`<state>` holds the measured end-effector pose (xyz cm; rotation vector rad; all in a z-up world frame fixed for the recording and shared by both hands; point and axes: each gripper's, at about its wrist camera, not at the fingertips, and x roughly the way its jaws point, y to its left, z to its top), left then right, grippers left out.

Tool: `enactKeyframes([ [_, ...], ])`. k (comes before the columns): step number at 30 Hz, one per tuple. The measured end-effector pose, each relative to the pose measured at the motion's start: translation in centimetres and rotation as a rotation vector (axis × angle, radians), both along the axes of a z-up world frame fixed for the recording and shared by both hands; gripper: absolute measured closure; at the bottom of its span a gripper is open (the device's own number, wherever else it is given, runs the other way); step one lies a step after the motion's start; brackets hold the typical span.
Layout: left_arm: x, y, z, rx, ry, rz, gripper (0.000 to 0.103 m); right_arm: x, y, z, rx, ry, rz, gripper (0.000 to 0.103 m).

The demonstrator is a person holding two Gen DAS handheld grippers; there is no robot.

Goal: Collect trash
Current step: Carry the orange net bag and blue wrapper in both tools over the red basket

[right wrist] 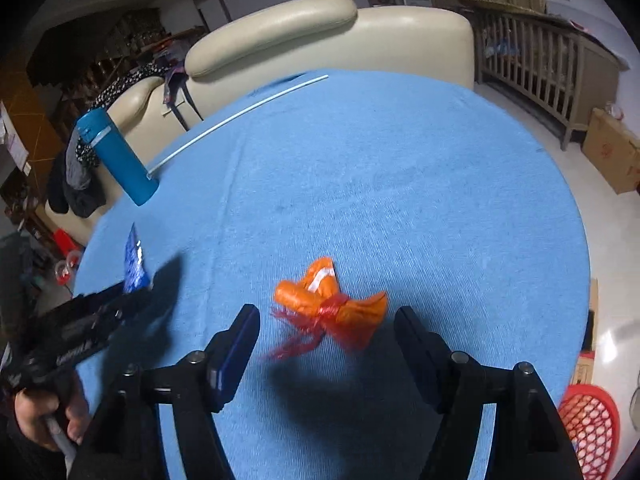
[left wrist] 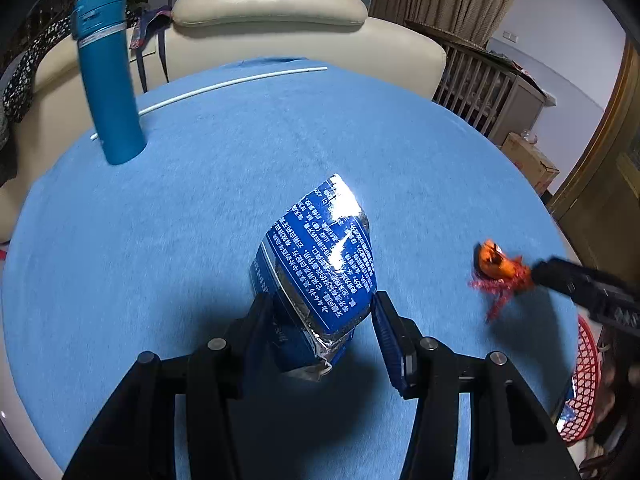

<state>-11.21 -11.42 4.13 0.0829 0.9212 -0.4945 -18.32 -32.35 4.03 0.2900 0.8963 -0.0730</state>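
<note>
A blue foil snack bag [left wrist: 320, 264] stands between the fingers of my left gripper [left wrist: 320, 316], which is closed on its lower part above the blue tablecloth [left wrist: 200, 208]. The bag's edge also shows in the right wrist view [right wrist: 134, 260]. An orange wrapper with red shredded string [right wrist: 332, 304] lies on the cloth between the open fingers of my right gripper [right wrist: 326, 332], which do not touch it. In the left wrist view the orange wrapper [left wrist: 496, 268] sits at the tip of the right gripper [left wrist: 540, 272].
A teal bottle [left wrist: 108, 76] stands at the table's far left, also in the right wrist view [right wrist: 116, 156]. A white stick [left wrist: 224, 86] lies along the far edge. A red mesh basket [right wrist: 588, 424] sits below the table's right edge. A cream sofa [left wrist: 272, 12] is behind.
</note>
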Motion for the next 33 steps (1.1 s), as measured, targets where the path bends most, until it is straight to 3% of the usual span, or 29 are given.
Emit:
enactKeyframes([
  [5, -0.9, 1.3, 0.1, -0.005, 0.000, 0.004, 0.050, 2.7, 1.2, -1.5, -0.111, 0.055, 0.044, 0.029],
  [8, -1.4, 2.2, 0.2, -0.010, 0.003, 0.014, 0.050, 3.4, 1.8, -1.8, -0.149, 0.048, 0.081, 0.035],
  [9, -1.3, 2.2, 0.3, -0.012, 0.005, 0.015, 0.050, 3.4, 1.8, -1.6, -0.115, 0.051, 0.102, 0.058],
  [14, -2.4, 2.2, 0.5, -0.023, 0.001, 0.011, 0.050, 2.4, 1.9, -1.4, -0.084, 0.061, 0.099, 0.059],
  [16, -2.6, 2.2, 0.5, -0.023, 0.000, 0.006, 0.050, 1.6, 1.9, -1.5, -0.060, 0.055, 0.101, 0.054],
  [20, -2.7, 2.4, 0.4, -0.027, -0.001, -0.001, 0.050, 1.2, 2.7, -2.9, -0.110, 0.102, 0.129, 0.049],
  [21, -2.8, 2.4, 0.4, -0.028, -0.001, -0.001, 0.050, 0.8, 2.7, -2.9, -0.120, 0.090, 0.127, 0.050],
  [22, -2.9, 2.5, 0.4, -0.029, -0.002, -0.001, 0.050, 0.7, 2.5, -2.8, -0.115, 0.083, 0.115, 0.065],
  [23, -3.0, 2.5, 0.4, -0.029, -0.001, 0.000, 0.050, 0.7, 2.2, -2.8, -0.099, 0.084, 0.102, 0.071],
  [33, -3.7, 2.9, 1.0, -0.033, -0.018, 0.006, 0.050, -3.0, 1.2, -0.6, -0.003, 0.021, 0.048, 0.074],
])
